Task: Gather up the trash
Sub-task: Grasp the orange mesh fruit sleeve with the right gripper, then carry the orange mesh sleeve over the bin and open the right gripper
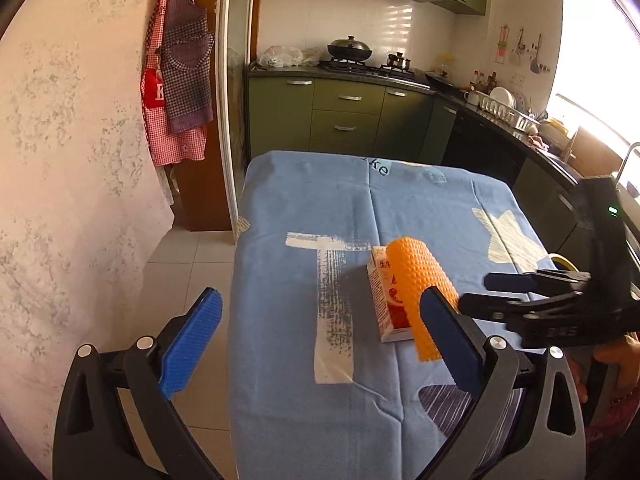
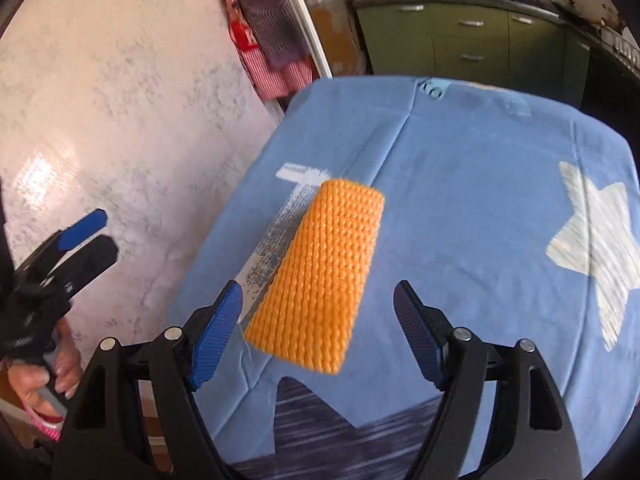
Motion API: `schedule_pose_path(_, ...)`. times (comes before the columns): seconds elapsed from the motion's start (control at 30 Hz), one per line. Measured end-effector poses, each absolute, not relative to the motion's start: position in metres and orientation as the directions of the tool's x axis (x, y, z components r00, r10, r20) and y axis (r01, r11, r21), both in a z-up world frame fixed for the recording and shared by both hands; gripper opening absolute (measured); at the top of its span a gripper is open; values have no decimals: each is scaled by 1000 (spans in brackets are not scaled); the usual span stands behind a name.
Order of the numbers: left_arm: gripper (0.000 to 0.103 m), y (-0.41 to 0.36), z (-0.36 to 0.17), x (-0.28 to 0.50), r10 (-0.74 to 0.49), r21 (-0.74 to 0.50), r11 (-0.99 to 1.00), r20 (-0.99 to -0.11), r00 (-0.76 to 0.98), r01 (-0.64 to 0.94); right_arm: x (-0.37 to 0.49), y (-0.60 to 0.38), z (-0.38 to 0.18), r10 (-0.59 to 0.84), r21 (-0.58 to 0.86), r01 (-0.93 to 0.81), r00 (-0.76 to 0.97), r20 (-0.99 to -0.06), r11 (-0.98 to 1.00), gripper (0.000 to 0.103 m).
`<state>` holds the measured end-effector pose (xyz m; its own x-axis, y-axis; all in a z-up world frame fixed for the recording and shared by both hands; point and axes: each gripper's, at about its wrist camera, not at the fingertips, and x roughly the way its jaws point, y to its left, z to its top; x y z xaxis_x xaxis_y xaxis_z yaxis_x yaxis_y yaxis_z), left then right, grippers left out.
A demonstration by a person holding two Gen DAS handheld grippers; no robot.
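Your right claw (image 2: 318,322) stands wide open and grips nothing, as does your left claw (image 1: 320,344). The bumpy orange foam sleeve (image 2: 320,272) lies between the right claw's blue pads, its long axis running away from you, tilted slightly right. It rests against a small red-and-white milk carton (image 1: 384,300) on the blue-clothed counter (image 2: 480,184).

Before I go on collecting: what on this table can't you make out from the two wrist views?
- Red-and-white milk carton: left view, half hidden by orange bumpy foam sleeve; unseen in right view.
- Yellow object: mostly hidden behind right claw.
- Foam sleeve's near end: motion-blurred.
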<state>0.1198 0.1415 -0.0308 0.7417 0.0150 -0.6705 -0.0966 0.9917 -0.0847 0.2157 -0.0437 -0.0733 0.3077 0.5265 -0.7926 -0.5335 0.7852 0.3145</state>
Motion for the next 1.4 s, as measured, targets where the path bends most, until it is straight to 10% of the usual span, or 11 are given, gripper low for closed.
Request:
schedule_pose_path(0.17,98,138,-44,125,-10,-83,994,-689,725,-66,219,-30,-97,482,298,-505,285,-828,810,74)
schedule_pose_path(0.4,98,129,-58,132,-21,-70,997,-710,704,-41,224,-37,-102,514,345,-480,282,-810,807,13)
schedule_pose_path(0.93,98,93,-66,151,-20,-16,1000,-738,674,11,207,-155,-49,555,396,-402,451,-699,826,12)
schedule_pose_path(1.4,98,54,-69,174,-41,7,997,-757,652,71,221,-423,-57,27,177,181,622,-783,968,18)
